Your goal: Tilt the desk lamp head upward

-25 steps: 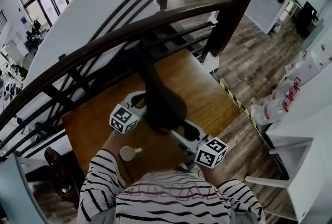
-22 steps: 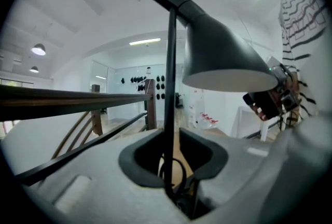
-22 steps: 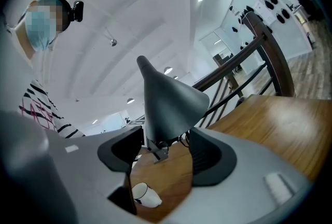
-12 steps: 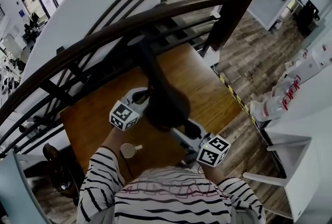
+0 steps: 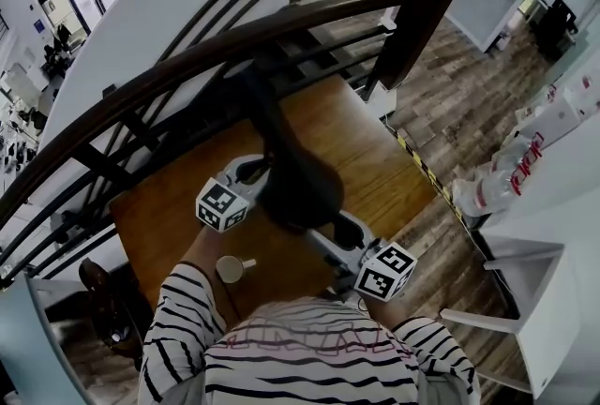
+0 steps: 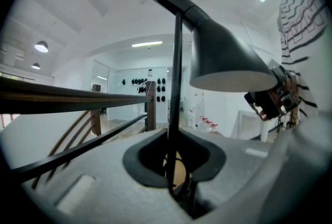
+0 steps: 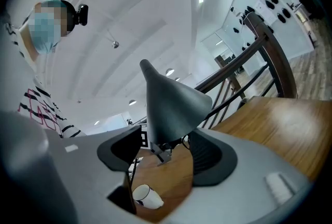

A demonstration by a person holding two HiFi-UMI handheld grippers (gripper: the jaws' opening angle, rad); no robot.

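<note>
One brown wooden worktop [image 5: 375, 159] carries the black desk lamp [image 5: 300, 192] at its middle, its cone-shaped head [image 7: 171, 103] pointing down. The left gripper [image 6: 175, 181] has its fingers clamped on the thin black stem [image 6: 177, 78]. The right gripper [image 7: 163, 158] holds its fingers apart at the head's rim. Tilting seems about to start: the right must lift that rim. Whether it grips is unclear, and the lamp's base is hard to make out.
</note>
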